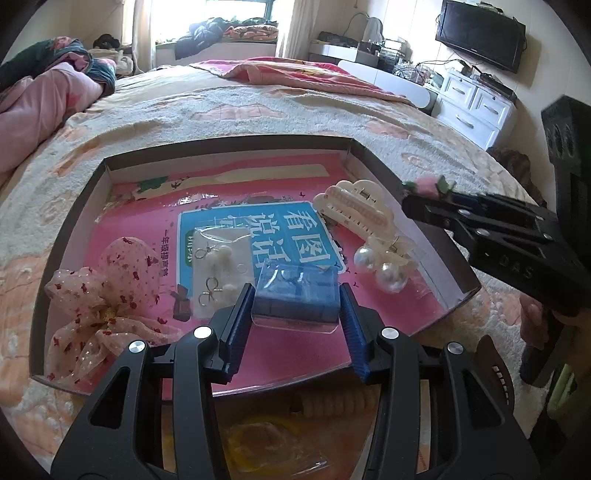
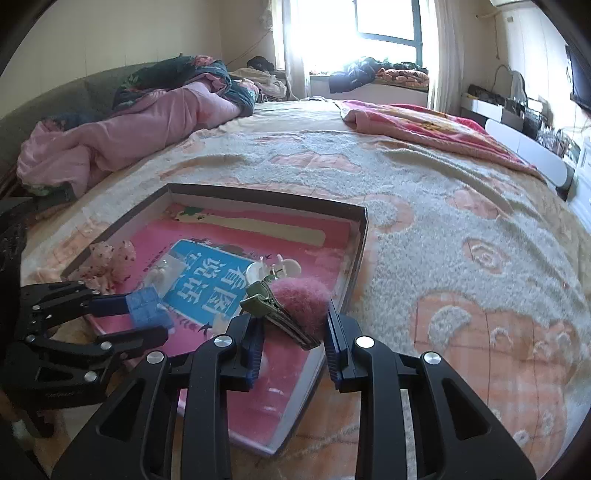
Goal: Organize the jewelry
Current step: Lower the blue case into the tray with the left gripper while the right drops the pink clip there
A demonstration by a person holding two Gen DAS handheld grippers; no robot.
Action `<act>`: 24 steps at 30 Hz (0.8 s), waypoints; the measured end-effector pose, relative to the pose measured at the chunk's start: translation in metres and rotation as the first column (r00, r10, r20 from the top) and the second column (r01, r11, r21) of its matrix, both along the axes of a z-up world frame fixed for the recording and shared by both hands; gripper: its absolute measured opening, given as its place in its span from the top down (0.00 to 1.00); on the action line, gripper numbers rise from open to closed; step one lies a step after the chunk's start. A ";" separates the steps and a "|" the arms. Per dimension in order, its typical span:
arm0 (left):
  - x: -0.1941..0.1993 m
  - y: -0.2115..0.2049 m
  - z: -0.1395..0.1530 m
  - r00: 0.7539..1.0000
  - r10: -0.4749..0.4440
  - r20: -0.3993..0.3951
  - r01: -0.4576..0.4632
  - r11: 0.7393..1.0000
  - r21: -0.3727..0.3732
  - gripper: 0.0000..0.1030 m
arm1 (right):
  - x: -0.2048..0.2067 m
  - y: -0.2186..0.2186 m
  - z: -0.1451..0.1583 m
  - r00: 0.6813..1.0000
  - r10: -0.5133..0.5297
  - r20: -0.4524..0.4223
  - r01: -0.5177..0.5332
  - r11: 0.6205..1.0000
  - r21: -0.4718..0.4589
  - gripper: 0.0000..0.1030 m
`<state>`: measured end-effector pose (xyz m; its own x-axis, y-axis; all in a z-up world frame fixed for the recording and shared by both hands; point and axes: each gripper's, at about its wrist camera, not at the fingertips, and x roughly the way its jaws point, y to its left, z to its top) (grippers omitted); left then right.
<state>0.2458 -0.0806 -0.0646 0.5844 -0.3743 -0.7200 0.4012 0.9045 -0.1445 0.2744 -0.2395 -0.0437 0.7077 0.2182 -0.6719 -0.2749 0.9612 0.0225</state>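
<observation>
A shallow cardboard tray (image 1: pixel 458 273) with a pink printed bottom lies on the bed. My left gripper (image 1: pixel 295 299) is shut on a clear blue plastic box (image 1: pixel 297 291), held just above the tray floor; it also shows in the right wrist view (image 2: pixel 147 306). My right gripper (image 2: pixel 291 325) is shut on a pink fuzzy hair clip (image 2: pixel 295 301) with a green metal clasp, over the tray's right edge (image 2: pixel 360 254). In the tray lie a floral scrunchie (image 1: pixel 107 299), a bag of pearl earrings (image 1: pixel 218 266), a cream claw clip (image 1: pixel 354 206) and a pearl clip (image 1: pixel 384 266).
The tray sits on a fuzzy patterned blanket (image 2: pixel 443 221) covering the bed. Pink bedding (image 2: pixel 122 136) is piled at the far left. A white drawer unit (image 1: pixel 476 103) and a TV (image 1: pixel 480 33) stand to the right. A cream clip (image 1: pixel 332 402) lies below my left gripper.
</observation>
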 end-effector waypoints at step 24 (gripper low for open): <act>-0.007 0.001 0.003 1.000 0.001 0.010 -0.001 1.000 -0.018 0.61 | -0.005 0.000 -0.007 1.000 0.002 -0.014 -0.002 1.000 0.030 0.58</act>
<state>0.2386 -0.0796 -0.0617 0.5924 -0.3866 -0.7068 0.4016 0.9023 -0.1569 0.2698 -0.2395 -0.0506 0.6980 0.2396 -0.6749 -0.2763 0.9595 0.0548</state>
